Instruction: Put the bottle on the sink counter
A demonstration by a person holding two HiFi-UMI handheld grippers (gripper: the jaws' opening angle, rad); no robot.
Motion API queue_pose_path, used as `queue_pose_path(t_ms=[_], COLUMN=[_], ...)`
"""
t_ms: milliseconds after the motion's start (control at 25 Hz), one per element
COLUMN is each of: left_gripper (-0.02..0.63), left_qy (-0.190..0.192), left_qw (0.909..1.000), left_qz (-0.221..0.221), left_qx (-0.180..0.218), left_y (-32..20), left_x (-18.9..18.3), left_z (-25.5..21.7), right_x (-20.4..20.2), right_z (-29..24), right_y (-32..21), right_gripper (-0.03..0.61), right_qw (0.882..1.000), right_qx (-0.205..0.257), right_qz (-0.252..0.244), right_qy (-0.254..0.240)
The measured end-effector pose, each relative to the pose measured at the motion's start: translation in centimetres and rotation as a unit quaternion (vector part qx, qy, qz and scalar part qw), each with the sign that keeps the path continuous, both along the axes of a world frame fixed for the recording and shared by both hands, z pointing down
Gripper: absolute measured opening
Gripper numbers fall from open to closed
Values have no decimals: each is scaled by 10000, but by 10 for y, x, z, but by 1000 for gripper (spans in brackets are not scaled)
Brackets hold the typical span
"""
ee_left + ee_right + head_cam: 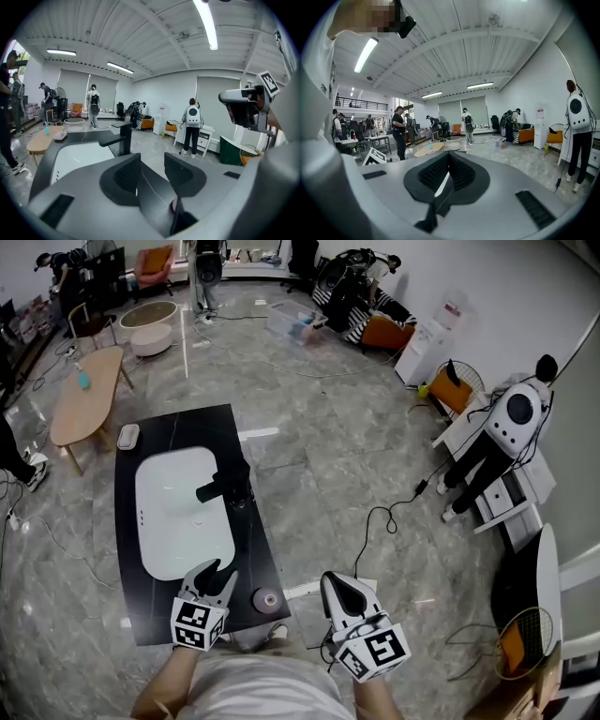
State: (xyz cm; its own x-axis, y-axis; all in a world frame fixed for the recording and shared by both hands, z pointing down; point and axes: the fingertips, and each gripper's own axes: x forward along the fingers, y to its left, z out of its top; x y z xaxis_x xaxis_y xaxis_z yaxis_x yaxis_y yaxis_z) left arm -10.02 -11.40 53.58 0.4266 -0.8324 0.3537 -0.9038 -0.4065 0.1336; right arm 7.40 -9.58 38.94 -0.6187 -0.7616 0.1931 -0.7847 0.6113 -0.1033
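Black sink counter, bottle at its near right corner
It stands upright just right of the left gripper, jaws apart and empty; the right gripper, jaws together, hangs past the counter's edge.

Open lab hall: freestanding sink counter, floor cables.

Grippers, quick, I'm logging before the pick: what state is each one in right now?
Left gripper: open, nothing between its jaws.
Right gripper: closed, empty.

Black counter, white basin, black faucet
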Motion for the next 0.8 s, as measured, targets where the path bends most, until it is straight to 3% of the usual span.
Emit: queue_pose_path(t_ms=[160, 240, 800], left_gripper=[61, 35, 15], left_qy=[112, 151, 197], left_qw=[9987, 9974, 9851], left_qz=[-463, -656, -1338], left_qx=[164, 254, 1064], left_y=[-5, -7, 2], left_x=[-19, -28, -74], left_z=[-21, -33, -128], right_x=[0, 1, 20], right_z=[-5, -7, -20], right_y=[-3, -4, -20], right_gripper=[9, 9, 9], right_qw=[9999, 9999, 9997], right_qx=[49, 71, 234], right_qz=[-94, -129, -80], right_qy=[-4, -9, -40])
